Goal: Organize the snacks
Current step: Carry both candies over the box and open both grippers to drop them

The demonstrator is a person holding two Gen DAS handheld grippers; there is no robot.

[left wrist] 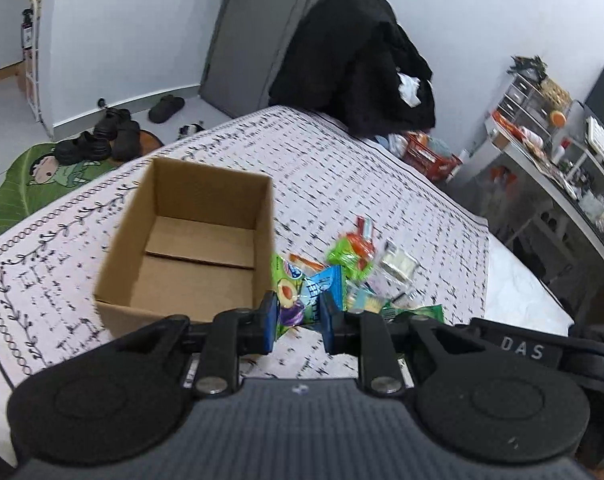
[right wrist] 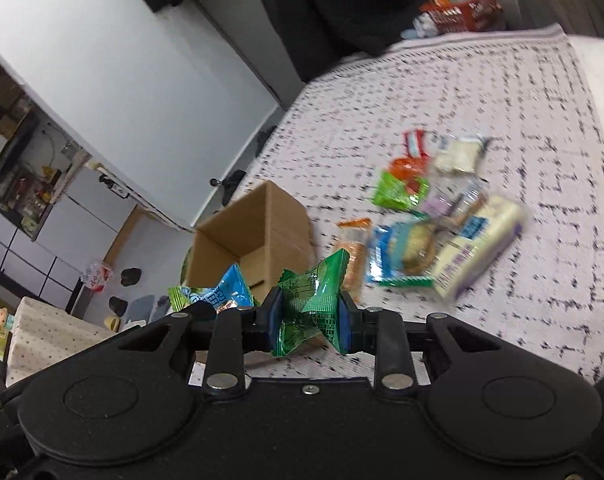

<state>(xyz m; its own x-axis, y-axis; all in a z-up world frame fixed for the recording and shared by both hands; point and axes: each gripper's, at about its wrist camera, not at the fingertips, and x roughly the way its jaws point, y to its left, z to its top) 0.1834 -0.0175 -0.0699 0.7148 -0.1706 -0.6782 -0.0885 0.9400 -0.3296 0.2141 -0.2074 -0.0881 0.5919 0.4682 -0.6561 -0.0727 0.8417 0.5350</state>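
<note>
An open, empty cardboard box [left wrist: 190, 240] stands on the patterned tablecloth [left wrist: 342, 168]; it also shows in the right wrist view [right wrist: 254, 240]. My left gripper [left wrist: 300, 320] is shut on a blue and green snack packet [left wrist: 302, 296], held just right of the box's near corner. That packet also shows in the right wrist view [right wrist: 218, 294]. My right gripper [right wrist: 308, 320] is shut on a green snack packet [right wrist: 314, 300], held above the cloth near the box. A pile of several snack packets [right wrist: 434, 224] lies on the cloth to the right; it also shows in the left wrist view [left wrist: 366, 272].
A dark jacket [left wrist: 354, 64] hangs over a chair at the table's far side. A red basket [left wrist: 426, 156] sits beyond the far edge. A cluttered shelf [left wrist: 550, 152] stands to the right. Shoes [left wrist: 106, 136] lie on the floor to the left.
</note>
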